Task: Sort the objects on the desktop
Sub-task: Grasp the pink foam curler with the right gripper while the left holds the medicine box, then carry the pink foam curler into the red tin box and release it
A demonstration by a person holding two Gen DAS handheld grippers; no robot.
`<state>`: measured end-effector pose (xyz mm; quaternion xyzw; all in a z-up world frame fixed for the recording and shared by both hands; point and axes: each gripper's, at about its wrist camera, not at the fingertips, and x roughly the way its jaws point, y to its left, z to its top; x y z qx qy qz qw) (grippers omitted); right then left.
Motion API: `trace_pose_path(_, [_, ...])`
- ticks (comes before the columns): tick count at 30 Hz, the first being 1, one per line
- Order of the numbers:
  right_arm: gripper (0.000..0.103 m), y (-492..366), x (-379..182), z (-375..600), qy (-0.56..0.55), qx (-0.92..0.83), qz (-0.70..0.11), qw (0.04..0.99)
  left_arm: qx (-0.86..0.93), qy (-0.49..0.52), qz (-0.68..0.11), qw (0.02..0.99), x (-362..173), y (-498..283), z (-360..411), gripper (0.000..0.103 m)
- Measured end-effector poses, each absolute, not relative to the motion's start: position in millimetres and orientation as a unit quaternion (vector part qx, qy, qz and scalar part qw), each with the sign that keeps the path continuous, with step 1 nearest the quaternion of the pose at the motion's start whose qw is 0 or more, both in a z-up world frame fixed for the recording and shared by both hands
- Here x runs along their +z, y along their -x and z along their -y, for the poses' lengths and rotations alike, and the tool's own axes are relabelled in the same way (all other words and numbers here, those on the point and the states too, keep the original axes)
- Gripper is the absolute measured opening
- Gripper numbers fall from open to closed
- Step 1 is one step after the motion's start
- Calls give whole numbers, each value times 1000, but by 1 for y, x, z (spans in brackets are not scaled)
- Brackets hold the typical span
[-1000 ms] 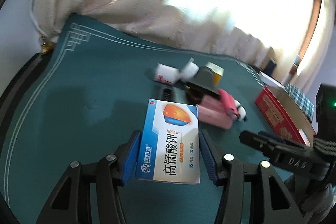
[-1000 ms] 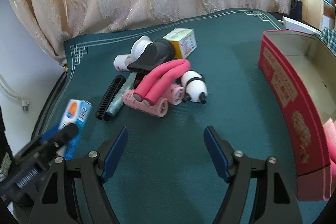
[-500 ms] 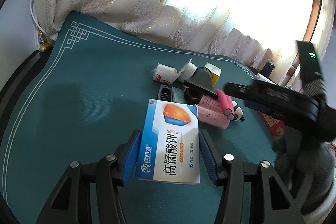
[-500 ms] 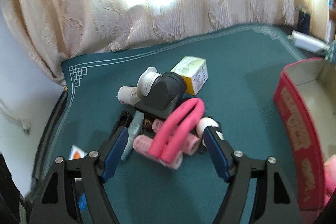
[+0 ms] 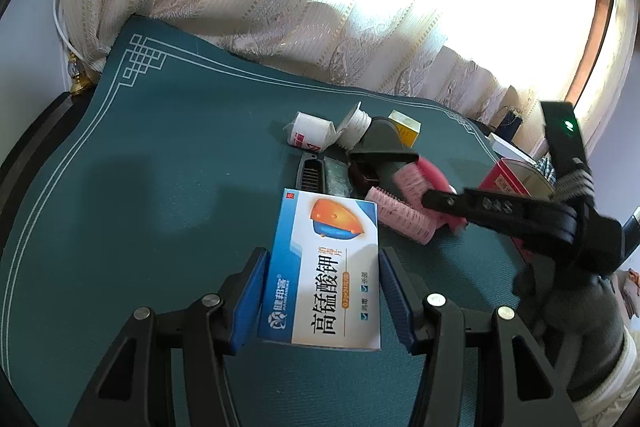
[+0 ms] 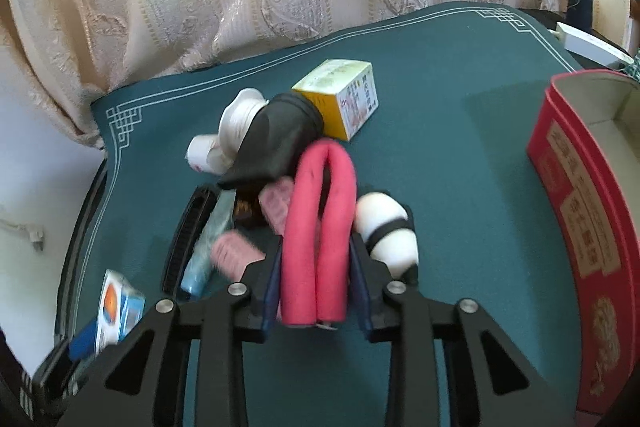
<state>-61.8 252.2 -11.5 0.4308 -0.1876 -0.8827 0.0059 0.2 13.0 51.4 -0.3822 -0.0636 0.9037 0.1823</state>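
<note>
At lower centre, the right gripper (image 6: pixel 316 291) pinches the pink foam roller (image 6: pixel 320 227), the left gripper (image 5: pixel 320 301) the medicine box (image 5: pixel 324 271); next, lift toward the red box (image 6: pixel 576 211).

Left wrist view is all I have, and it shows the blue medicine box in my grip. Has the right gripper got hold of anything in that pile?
Observer: Yes. The right gripper is shut on the folded pink foam roller, with one pad on each leg.
Operator: Anything close beside it?
Observer: A white and black toy lies just outside its right finger.
Operator: And the red box?
Observer: The red box stands to the gripper's right, open on top, with a pale inside.
</note>
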Motion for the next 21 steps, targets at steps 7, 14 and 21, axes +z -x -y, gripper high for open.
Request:
trace_pose_path(7, [30, 29, -8, -243, -419, -889, 181, 15, 902, 386, 67, 182, 49, 0, -12, 57])
trace_pose_path(14, [29, 0, 13, -246, -387, -901, 195, 22, 903, 383, 65, 184, 50, -2, -12, 57])
trace_pose_path(21, [29, -30, 30, -255, -359, -915, 182, -2, 902, 384, 70, 186, 49, -1, -11, 57])
